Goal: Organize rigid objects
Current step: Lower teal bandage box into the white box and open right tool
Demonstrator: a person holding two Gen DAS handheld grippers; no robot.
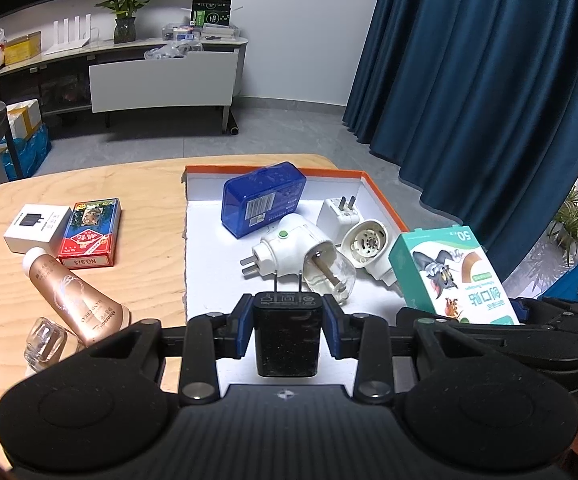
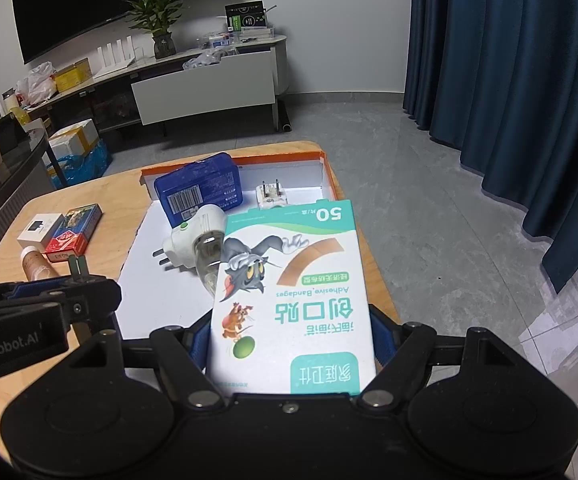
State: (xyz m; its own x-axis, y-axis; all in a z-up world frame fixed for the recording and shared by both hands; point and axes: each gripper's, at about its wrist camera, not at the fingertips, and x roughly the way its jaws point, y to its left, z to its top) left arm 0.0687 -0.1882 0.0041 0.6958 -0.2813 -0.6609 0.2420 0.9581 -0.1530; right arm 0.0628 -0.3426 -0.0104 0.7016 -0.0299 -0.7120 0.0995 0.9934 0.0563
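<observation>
1. The left gripper [image 1: 287, 322] pinches a black charger [image 1: 287, 330] above the near edge of the orange-rimmed tray [image 1: 383, 196].
2. The right gripper [image 2: 291, 344] clamps a bandage box [image 2: 293, 292] over the tray's right side.
3. Risk: the two grippers are close enough to bump when lowering.
4. Open room lies along the tray's near-left floor.

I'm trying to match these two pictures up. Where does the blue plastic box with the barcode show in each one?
Left wrist view: the blue plastic box leans at the far end of the orange-edged tray, upper middle of the picture.
Right wrist view: the same box sits upper left of centre, behind the bandage box.
Shared landmark: the white plug-in vaporizer just in front of it.
</observation>
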